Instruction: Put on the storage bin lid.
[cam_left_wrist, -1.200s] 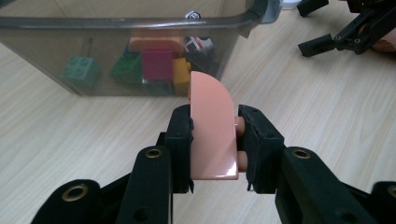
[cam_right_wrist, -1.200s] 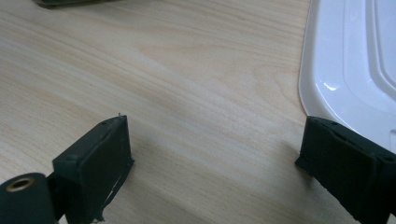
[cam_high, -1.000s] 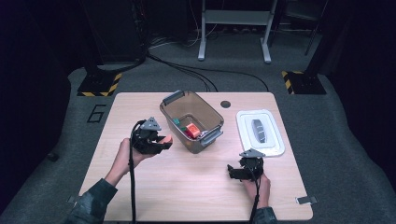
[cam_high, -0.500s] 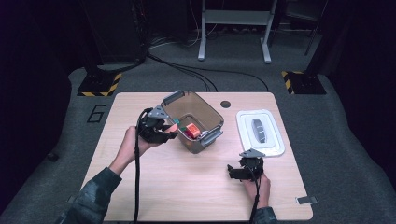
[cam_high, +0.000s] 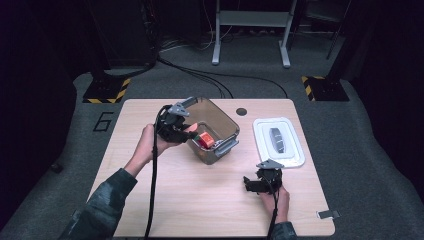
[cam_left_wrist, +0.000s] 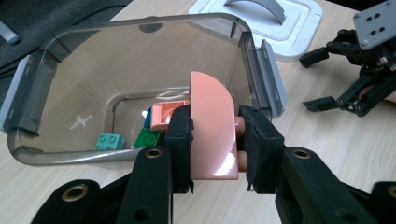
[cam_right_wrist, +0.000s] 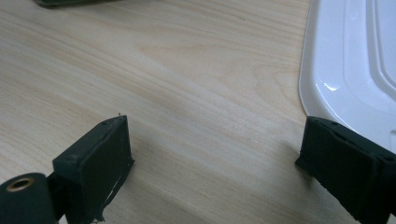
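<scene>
My left gripper (cam_left_wrist: 215, 140) is shut on a salmon-pink half-round block (cam_left_wrist: 212, 130) and holds it at the near rim of a clear smoky bin (cam_left_wrist: 37, 93). In the high view the left gripper (cam_high: 182, 131) hangs over the left edge of the bin (cam_high: 220, 117). Inside the bin lie several toy bricks: an orange one (cam_left_wrist: 163, 114), a teal one (cam_left_wrist: 108, 140) and a green one (cam_left_wrist: 148, 138). My right gripper (cam_right_wrist: 215, 154) rests open above bare tabletop, and it also appears at the front right of the table (cam_high: 255, 184).
A white lid with a grey handle (cam_high: 277, 142) lies right of the bin; its edge (cam_right_wrist: 345, 70) is close to my right gripper. The wooden table (cam_high: 200, 200) has a round cable hole (cam_high: 241, 111) behind the bin. Cables and stands sit on the floor beyond.
My left gripper has risen and moved right toward the bin with the pink block in it. The right gripper has stayed in place.
</scene>
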